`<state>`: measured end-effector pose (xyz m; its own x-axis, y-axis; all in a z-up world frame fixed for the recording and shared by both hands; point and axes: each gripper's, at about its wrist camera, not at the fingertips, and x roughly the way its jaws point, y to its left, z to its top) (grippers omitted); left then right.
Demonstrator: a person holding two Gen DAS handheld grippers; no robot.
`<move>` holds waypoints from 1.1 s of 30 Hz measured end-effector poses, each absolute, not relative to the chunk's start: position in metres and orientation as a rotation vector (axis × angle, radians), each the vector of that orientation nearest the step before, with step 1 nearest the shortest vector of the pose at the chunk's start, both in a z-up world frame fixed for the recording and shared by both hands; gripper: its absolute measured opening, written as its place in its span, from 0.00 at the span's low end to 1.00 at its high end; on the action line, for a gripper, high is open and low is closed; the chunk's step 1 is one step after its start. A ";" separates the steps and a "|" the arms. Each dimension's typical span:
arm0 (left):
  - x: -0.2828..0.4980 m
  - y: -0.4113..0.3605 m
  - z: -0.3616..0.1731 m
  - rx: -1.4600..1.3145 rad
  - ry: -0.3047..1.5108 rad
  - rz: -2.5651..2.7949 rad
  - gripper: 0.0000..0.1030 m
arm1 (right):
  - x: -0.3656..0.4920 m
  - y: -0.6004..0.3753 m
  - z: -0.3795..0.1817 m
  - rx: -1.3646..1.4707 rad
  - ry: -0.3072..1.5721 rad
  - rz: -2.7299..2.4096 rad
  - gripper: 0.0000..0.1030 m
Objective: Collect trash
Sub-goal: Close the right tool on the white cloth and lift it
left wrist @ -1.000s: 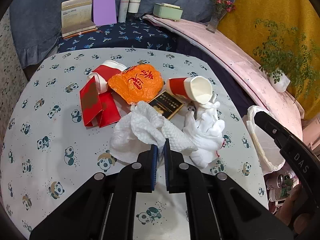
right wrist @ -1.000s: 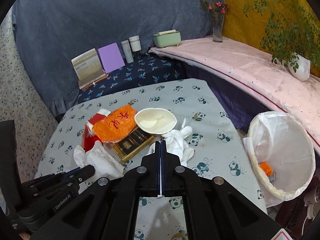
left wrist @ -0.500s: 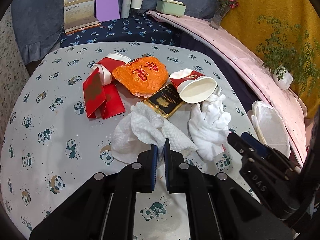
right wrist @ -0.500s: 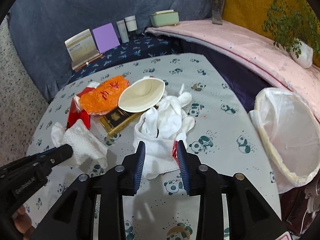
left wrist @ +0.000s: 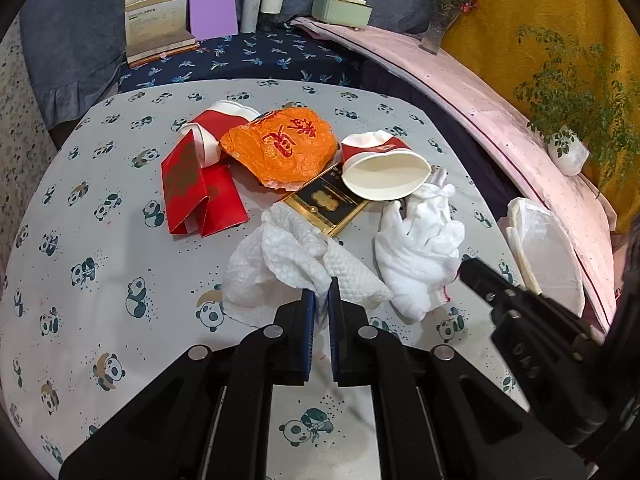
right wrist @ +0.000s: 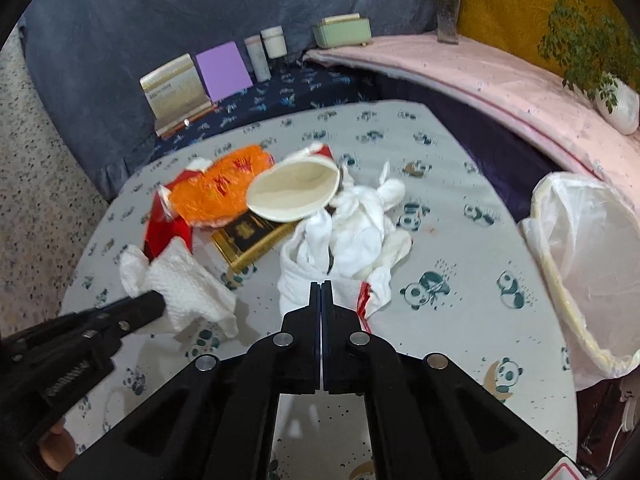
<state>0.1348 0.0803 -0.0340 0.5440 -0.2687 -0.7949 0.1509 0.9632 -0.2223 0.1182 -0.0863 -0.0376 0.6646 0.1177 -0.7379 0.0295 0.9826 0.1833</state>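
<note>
White glove (right wrist: 356, 236) edge pinched in clenched right jaws, paper towel (left wrist: 296, 264) nipped by left jaws

The near tablecloth (right wrist: 460, 332) and its left part are left bare for passage; the centre is blocked by a paper cup (left wrist: 384, 170), orange bag (left wrist: 280, 148), red envelopes (left wrist: 196, 192) and white gloves (left wrist: 416, 240)

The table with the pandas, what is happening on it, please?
A person is clearing trash from the table with two hand-held grippers. The left gripper is pinched on the crumpled paper towel; the right gripper is closed on the edge of the white gloves. Both things lie on the table. Paper cups, an orange bag, red envelopes and a black and gold box wait. The lined bin stands beside the table.
</note>
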 end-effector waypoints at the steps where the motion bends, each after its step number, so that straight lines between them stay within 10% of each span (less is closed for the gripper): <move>1: 0.134 0.079 -0.032 -0.132 0.962 -0.251 0.06 | 0.116 -0.087 -0.031 0.188 0.827 0.050 0.00; 6: 0.126 0.076 -0.022 -0.127 0.941 -0.258 0.06 | 0.112 -0.096 -0.009 0.192 0.794 0.033 0.01; 14: 0.128 0.084 -0.027 -0.127 0.950 -0.242 0.06 | 0.125 -0.098 -0.043 0.186 0.856 0.008 0.35; 18: 0.135 0.087 -0.034 -0.129 0.964 -0.231 0.06 | 0.137 -0.092 -0.066 0.192 0.906 0.024 0.35; 22: 0.139 0.089 -0.038 -0.131 0.972 -0.225 0.06 | 0.140 -0.086 -0.075 0.205 0.936 0.061 0.08; 33: 0.131 0.074 -0.016 -0.115 0.925 -0.258 0.06 | 0.116 -0.098 0.023 0.234 0.706 0.112 0.07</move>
<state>0.1314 0.0743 -0.0159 0.5739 -0.2684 -0.7737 0.1701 0.9632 -0.2080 0.1163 -0.0984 0.0233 0.7562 0.1803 -0.6289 -0.0231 0.9680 0.2498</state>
